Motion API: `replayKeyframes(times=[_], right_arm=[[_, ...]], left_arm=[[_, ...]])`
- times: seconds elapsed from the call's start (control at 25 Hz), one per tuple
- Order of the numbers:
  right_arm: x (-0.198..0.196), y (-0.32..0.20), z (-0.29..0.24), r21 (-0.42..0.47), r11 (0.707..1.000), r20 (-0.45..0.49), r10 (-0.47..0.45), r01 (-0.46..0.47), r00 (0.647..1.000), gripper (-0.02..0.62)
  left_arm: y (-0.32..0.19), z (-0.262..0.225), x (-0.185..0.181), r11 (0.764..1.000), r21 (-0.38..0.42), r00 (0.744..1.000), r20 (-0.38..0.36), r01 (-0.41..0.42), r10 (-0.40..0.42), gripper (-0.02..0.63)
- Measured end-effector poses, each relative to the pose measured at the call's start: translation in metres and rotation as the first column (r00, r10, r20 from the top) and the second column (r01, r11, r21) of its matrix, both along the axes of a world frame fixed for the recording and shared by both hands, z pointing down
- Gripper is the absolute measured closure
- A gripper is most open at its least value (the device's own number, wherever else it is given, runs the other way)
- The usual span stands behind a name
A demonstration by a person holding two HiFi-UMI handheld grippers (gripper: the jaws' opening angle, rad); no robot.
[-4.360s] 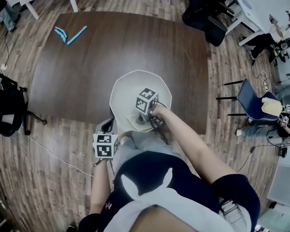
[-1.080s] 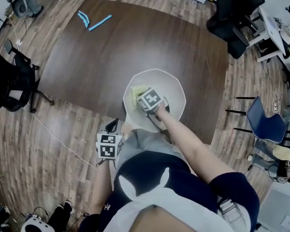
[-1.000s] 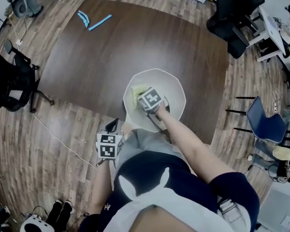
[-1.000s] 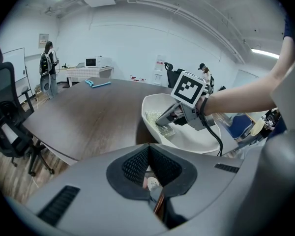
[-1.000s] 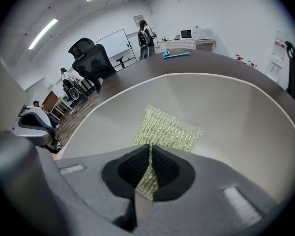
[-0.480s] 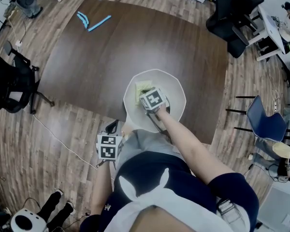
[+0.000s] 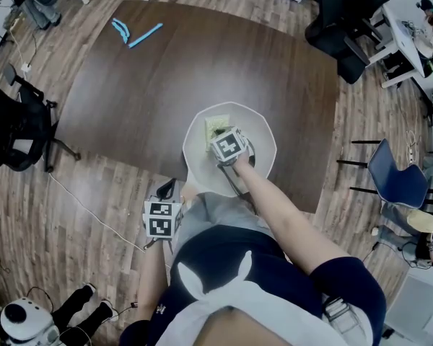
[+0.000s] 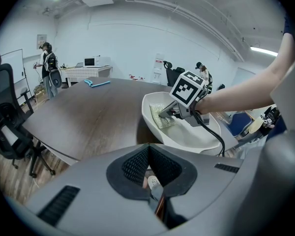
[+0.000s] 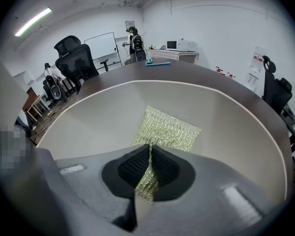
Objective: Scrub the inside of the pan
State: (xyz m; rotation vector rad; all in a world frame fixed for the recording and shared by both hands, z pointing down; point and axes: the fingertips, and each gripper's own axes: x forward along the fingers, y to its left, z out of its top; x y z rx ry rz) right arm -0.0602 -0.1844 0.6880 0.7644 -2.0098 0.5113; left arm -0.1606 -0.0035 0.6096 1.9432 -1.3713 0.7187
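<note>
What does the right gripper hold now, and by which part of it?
The right gripper holds the yellow-green scouring pad by its near edge; the rest lies inside the pan.

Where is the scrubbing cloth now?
In the right gripper view, the scrubbing cloth lies inside the white pan, its near edge pinched by the right gripper.

Right arm (image 7: 281, 215) bare, stretched forward toward far left, wrist bent down. Right gripper (image 9: 150, 155) pitched steeply down, jaws pinched tight on edge of scourer (image 9: 166, 128). Left arm (image 7: 150, 283) tucked close to body at near left, mostly hidden. Left gripper (image 8: 148, 156) angled down, jaws closed, pads meeting.
</note>
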Motion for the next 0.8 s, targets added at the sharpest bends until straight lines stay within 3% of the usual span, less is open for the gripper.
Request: replayKeyframes(times=[0.12,0.8], right_arm=[[0.003,-0.006,-0.006,0.039,0.999,-0.033,-0.009,0.01,0.999,0.58],[0.031,-0.011,-0.004,0.061,0.995,-0.109,0.083,-0.077,0.991,0.58]], left_arm=[[0.001,-0.001,-0.001,1.0,0.001,1.0,0.0,-0.001,0.001,0.603],[0.008,-0.001,0.002,1.0,-0.001,1.0,-0.005,-0.024,0.024,0.604]])
